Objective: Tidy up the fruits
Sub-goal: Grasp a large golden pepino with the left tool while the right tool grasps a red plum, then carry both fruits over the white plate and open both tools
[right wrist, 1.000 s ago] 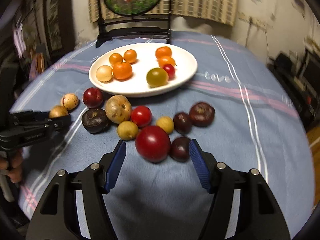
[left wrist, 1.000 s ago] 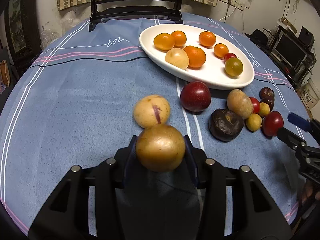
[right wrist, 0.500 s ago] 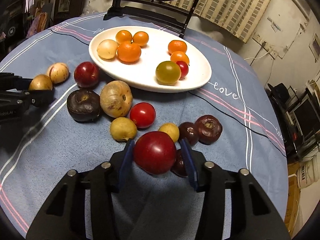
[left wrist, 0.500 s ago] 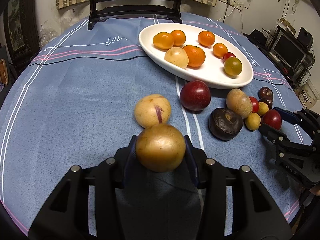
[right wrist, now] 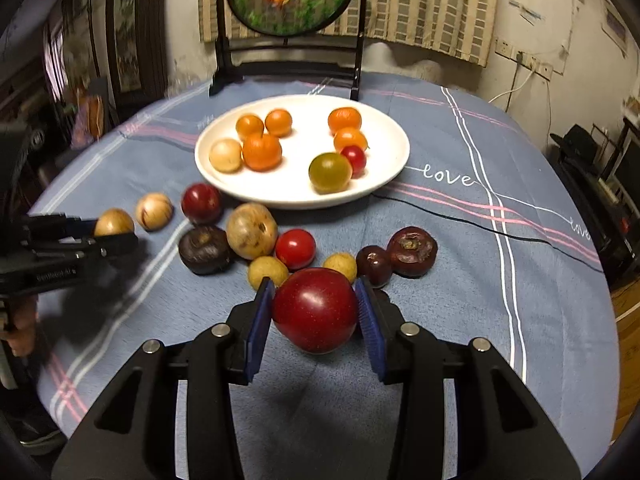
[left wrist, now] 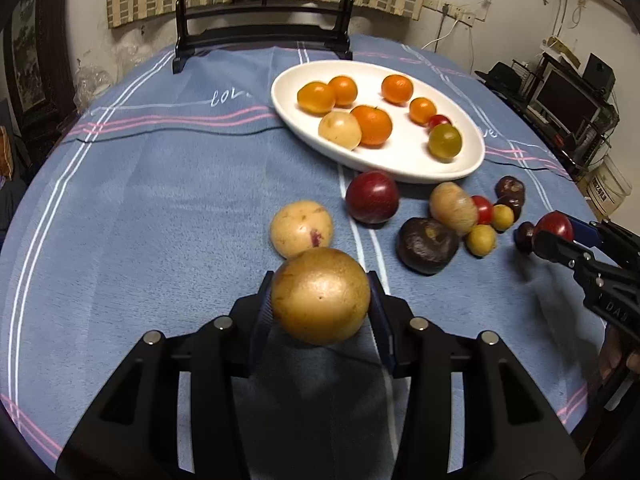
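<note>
Round table under a blue cloth (left wrist: 160, 208), seen from two hand-held grippers. At far left, left gripper (left wrist: 320, 300) clamped on a golden-brown round fruit (left wrist: 320, 296), lifted just clear of the cloth, pads pressing at its widest girth. Just beyond, a pale speckled fruit (left wrist: 301, 229) lying on the cloth. Toward the middle, a dark red plum (left wrist: 372, 197), a wrinkled purple-black fruit (left wrist: 427, 245), a tan fruit (left wrist: 453, 207) and small yellow and red ones bunched close together. Behind them, a white oval plate (left wrist: 400, 160) already bearing oranges, a pale fruit, a green tomato and a small red one. At right, right gripper (right wrist: 316, 312), jaws just closed, clamped on a large red fruit (right wrist: 315, 309) at its middle, raised slightly above the cluster. Both held fruits probably firm, smooth and fairly light; likely to slip or roll if pinched off-centre, and to bruise under a hard squeeze. Best taken across the widest part.
</note>
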`<state>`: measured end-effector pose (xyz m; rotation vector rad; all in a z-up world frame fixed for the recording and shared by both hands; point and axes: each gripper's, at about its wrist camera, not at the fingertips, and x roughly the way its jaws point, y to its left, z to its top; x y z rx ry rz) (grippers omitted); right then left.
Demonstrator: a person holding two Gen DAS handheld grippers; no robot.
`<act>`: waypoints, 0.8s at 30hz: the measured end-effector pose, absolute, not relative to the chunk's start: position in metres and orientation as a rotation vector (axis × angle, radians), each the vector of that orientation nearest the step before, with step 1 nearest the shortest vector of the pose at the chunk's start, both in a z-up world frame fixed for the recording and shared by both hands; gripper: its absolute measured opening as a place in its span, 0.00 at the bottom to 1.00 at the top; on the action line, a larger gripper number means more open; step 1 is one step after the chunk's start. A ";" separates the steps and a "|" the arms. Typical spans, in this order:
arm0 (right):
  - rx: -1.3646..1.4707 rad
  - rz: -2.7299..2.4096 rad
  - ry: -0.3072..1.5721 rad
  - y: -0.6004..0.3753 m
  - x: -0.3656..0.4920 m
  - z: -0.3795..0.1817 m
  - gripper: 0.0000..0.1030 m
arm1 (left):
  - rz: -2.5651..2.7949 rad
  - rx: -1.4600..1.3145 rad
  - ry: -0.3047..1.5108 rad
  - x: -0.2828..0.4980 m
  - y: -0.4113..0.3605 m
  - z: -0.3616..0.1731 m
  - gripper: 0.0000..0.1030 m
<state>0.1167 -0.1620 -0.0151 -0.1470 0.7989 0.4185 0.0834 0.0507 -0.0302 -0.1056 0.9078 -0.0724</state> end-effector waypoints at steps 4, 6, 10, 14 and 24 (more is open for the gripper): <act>-0.076 0.435 0.765 -0.170 0.115 0.001 0.41 | -0.091 -0.090 0.877 0.080 0.048 -0.015 0.43; -0.062 0.441 0.751 -0.172 0.115 0.008 0.41 | -0.092 -0.074 0.861 0.081 0.046 -0.006 0.43; -0.049 0.454 0.717 -0.169 0.121 0.025 0.41 | -0.095 -0.048 0.832 0.093 0.043 0.013 0.43; -0.068 0.450 0.688 -0.158 0.137 0.037 0.41 | -0.086 -0.005 0.786 0.112 0.036 0.033 0.44; -0.119 0.422 0.702 -0.121 0.207 0.038 0.41 | -0.028 0.008 0.785 0.192 0.031 0.032 0.44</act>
